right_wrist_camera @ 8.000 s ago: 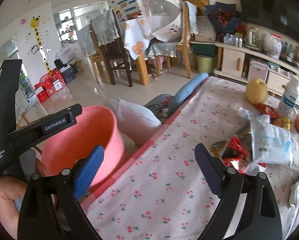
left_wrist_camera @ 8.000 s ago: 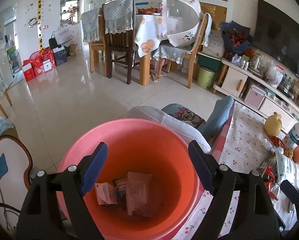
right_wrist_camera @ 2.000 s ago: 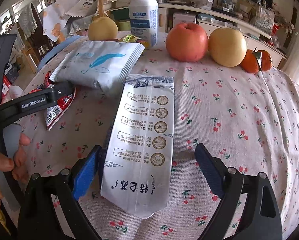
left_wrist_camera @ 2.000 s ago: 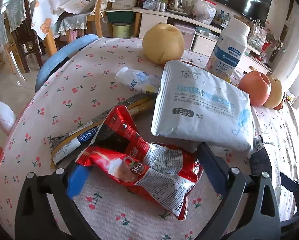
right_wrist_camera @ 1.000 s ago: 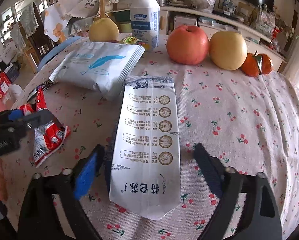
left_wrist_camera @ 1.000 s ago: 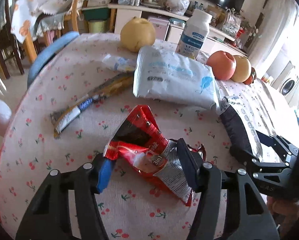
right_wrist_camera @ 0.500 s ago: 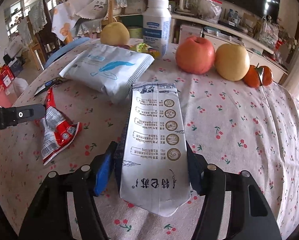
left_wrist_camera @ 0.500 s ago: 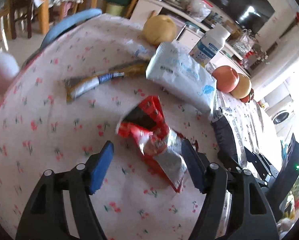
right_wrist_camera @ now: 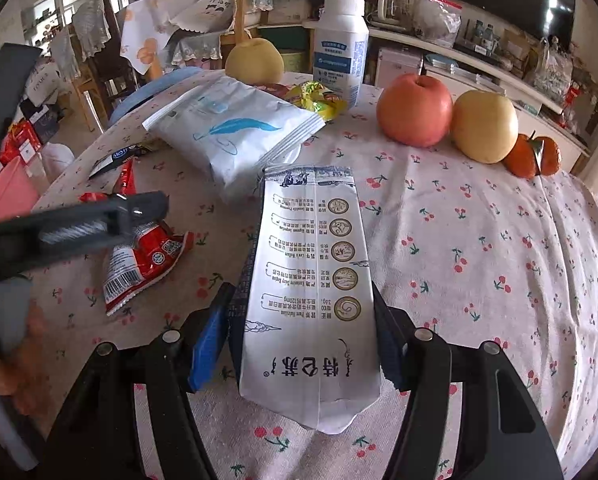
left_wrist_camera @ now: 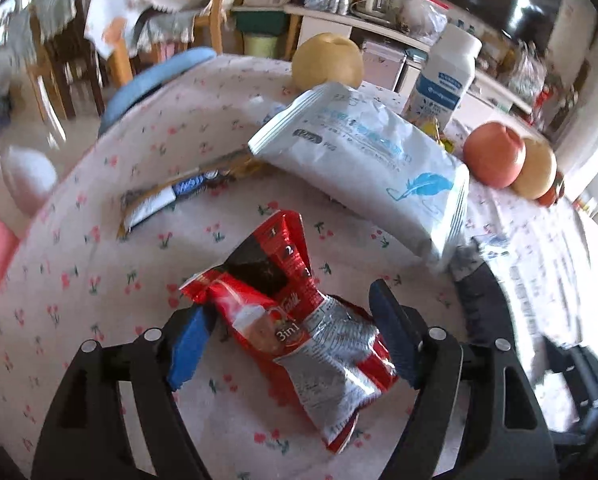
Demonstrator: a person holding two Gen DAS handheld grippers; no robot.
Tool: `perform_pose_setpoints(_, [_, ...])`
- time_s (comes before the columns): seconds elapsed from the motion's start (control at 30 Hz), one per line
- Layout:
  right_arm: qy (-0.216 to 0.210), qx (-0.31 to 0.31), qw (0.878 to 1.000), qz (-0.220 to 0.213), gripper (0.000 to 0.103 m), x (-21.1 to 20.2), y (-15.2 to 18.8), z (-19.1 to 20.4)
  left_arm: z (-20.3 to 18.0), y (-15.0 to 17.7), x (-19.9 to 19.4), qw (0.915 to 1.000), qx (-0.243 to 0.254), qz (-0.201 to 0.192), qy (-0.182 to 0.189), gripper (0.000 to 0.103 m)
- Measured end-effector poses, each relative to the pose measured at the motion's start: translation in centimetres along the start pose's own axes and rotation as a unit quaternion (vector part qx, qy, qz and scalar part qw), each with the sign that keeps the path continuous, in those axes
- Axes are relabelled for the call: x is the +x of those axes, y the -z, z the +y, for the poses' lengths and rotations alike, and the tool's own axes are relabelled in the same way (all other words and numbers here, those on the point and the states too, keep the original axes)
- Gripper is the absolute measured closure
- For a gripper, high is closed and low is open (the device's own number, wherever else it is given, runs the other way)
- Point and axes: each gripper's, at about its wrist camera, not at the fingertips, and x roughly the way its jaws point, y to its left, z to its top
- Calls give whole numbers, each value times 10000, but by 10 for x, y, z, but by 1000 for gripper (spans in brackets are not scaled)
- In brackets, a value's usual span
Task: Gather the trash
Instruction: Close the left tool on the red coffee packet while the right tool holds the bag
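While both views share the red wrapper (left_wrist_camera: 295, 328), only right shows oranges (right_wrist_camera: 533, 156).

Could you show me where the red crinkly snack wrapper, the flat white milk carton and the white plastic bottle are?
Red crinkly snack wrapper (left_wrist_camera: 295, 320): left wrist view, its printed middle.
Flat white milk carton (right_wrist_camera: 311, 280): right wrist view, centre of its printed face.
White plastic bottle with blue label (right_wrist_camera: 341, 56): right wrist view, on the label.

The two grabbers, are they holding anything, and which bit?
The left gripper pinches the red 3-in-1 wrapper across its crumpled middle. The right gripper squeezes the silver milk carton by its two sides, near the bottom end.
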Motion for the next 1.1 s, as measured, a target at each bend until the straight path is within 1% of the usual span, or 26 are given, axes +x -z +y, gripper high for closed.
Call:
perform_pose_setpoints(0.03, [-47,46,10000,6,39,-1,0,-1,-3,1,0,9998,147,-66,-66,34])
perform_pose_setpoints(0.1, [-125,100,9999,5,39,-2,0,-3,-5,2,-1,9995,275,-124,-72,36])
perform_pose_setpoints(0.17, [-175,117,9998,-6,39,-5,2,-1,-3,2,-2,9994,314,-134,44,38])
perform_pose_setpoints(0.33, [-257,35,9997,-38,39,-8,1,5,-1,6,-7,9988,411,-148,226,50])
perform_pose_setpoints(0.53, [-357,84,9993,-69,39,-12,4,6,11,13,-12,9976,265,-39,639,54])
perform_pose_setpoints(0.63, [-400,107,9991,-118,39,-16,6,7,17,16,-17,9971,225,-43,732,60])
perform_pose_setpoints(0.73, [-392,86,9990,-171,39,-22,9,10,25,19,-19,9964,170,-21,832,62])
perform_pose_setpoints(0.83, [-390,55,9991,-175,39,-24,14,14,29,21,-24,9956,169,-39,920,66])
perform_pose_setpoints(1.1, [-526,169,9982,-230,39,-35,21,25,45,22,-37,9953,181,-173,931,68])
